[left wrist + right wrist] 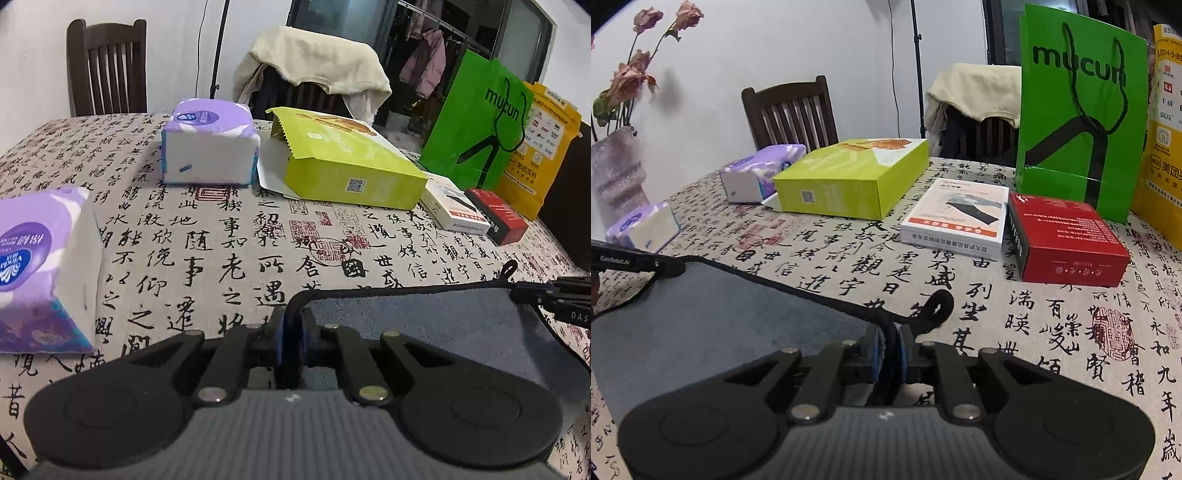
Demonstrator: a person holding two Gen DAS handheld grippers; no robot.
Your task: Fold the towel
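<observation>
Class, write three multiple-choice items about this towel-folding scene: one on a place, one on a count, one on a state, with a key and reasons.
1. The red box lies:
A. beside the white box
B. on the chair
C. under the towel

2. Purple tissue packs on the table:
A. one
B. two
C. four

3. The left hand-held gripper is:
A. wide open
B. shut on the towel
C. holding a box

Key: 1 A, the boxes sit side by side. 2 B, one near pack, one far pack. 3 B, its fingers pinch the towel's edge; the right hand-held gripper does likewise.
</observation>
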